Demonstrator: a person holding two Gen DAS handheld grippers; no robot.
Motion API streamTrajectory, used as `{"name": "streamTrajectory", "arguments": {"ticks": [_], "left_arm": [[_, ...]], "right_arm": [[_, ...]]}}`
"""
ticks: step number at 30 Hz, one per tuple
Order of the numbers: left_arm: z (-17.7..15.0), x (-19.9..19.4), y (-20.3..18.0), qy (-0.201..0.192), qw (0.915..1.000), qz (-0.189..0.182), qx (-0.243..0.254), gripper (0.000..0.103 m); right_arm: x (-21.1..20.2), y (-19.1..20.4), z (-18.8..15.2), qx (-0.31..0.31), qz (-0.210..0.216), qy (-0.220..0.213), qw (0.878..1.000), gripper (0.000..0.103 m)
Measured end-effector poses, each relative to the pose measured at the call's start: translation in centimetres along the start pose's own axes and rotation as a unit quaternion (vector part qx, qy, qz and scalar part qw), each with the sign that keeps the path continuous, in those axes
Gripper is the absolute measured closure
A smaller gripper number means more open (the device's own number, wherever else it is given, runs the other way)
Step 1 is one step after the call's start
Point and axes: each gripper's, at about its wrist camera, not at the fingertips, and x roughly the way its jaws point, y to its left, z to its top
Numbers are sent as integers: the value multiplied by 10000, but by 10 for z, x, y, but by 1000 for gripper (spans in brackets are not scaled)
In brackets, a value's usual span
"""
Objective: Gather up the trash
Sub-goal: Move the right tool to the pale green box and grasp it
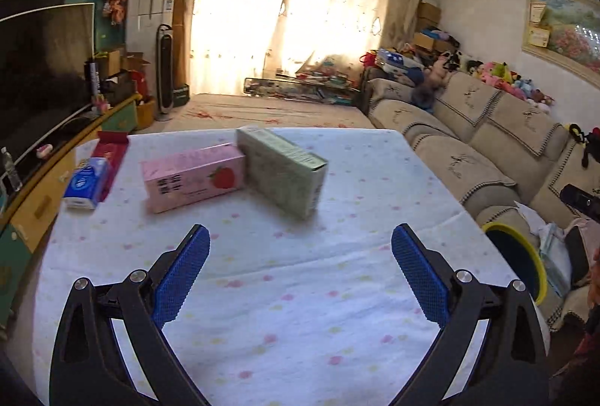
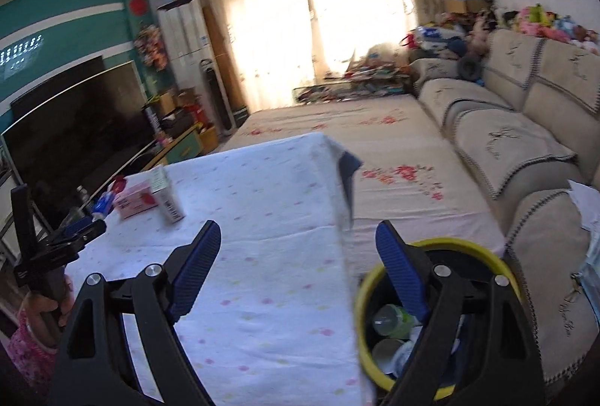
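Both claws gape (left (image 1: pixel 300 237), right (image 2: pixel 298 235)) above table (image 1: pixel 300 293).

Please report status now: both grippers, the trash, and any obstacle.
Left gripper open, empty. Right gripper open, empty, over bin. Pink box, green box on table. Path clear.

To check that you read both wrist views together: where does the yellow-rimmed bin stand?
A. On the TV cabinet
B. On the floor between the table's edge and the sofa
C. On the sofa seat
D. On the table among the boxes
B: the yellow-rimmed bin sits below the table edge, beside the sofa, with bottles inside.
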Motion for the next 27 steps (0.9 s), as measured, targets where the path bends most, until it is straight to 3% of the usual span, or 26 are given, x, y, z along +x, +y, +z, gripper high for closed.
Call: {"name": "streamTrajectory", "arguments": {"ticks": [4,7,12,21,24,27], "left_arm": [[-18,-4,41,-110,9994,251,-204,7],[-23,-5,55,-80,9987,134,-485,7],[-37,0,33,-46,9988,29,-477,6],[-40,-7,23,-54,9986,-163,-499,6],[-42,-6,27,-15,9974,-279,-665,6],[-43,-7,32,-23,9958,-360,-838,6]], "right_arm": [[51,67,12,-577,472,422,9963,23],[91,118,20,-1028,842,660,9889,23],[162,178,26,-1623,1154,932,9755,23],[254,222,23,-2016,1093,1151,9665,23],[268,219,24,-1915,1092,1282,9669,29],[281,221,23,-1880,1058,1392,9665,42]]}}
